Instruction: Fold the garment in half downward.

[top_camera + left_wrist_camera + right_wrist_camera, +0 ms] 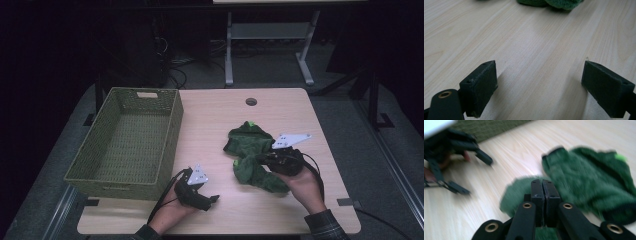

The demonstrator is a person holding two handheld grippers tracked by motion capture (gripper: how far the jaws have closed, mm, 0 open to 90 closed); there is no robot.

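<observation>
Right gripper (543,186), nearest the lens in its own view: black jaws pressed together, pads meeting w/ no gap. A fold of the crumpled dark-green fleece cloth (586,185) lies right under & around the tips; can't tell for sure whether fabric is pinched between the pads, view's blurred. In the high view the right gripper (262,159) sits on the cloth's near part, held by the right hand (300,182) coming in from the near edge, right of centre.

Left gripper (539,85): jaws wide apart, nothing between them, only bare wood; cloth's edge (549,2) lies well ahead of the tips. High view puts the left gripper (212,200) near the worktop's near edge, left of centre, tips pointing toward the cloth, well apart from it.

Cloth (250,150) lies on the light wooden worktop (215,120), right of centre, bunched in two lumps, a bright green tag at its far end.

Olive-green woven rectangular basket (167,130) stands along the worktop's left edge, just beside the left gripper, well apart from the cloth.
</observation>
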